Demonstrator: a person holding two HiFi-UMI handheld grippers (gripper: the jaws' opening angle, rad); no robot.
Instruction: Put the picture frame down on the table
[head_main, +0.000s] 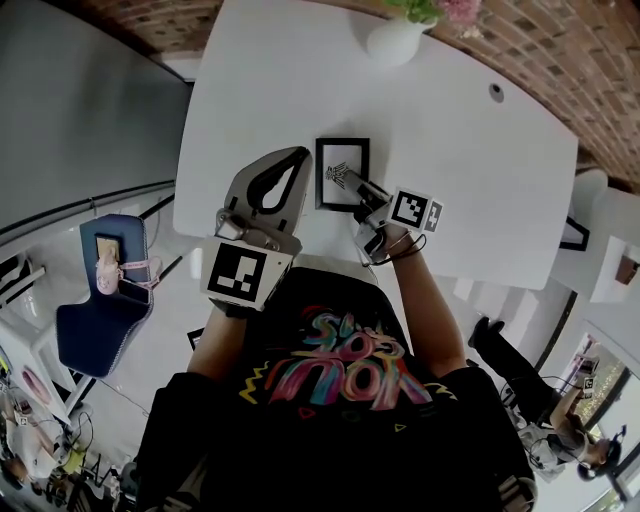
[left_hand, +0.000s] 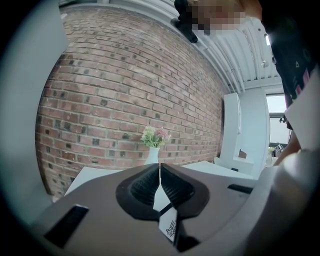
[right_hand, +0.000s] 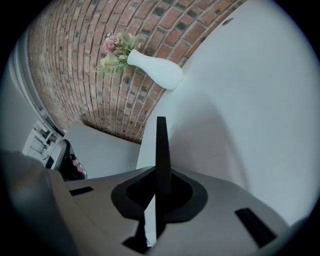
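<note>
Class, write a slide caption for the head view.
The right gripper clamps the edge of a black rectangular picture frame over the white table; the shut, empty left gripper hovers beside it.

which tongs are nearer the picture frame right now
Right. The right tongs have the picture frame clamped edge-on between them. The left tongs are shut and empty, just beside the frame's left edge.

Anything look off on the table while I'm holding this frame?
Nothing stands out. The picture frame looks intact, gripped by one edge in the right gripper. The vase stands upright at the far edge of the table, and nothing is spilled.
</note>
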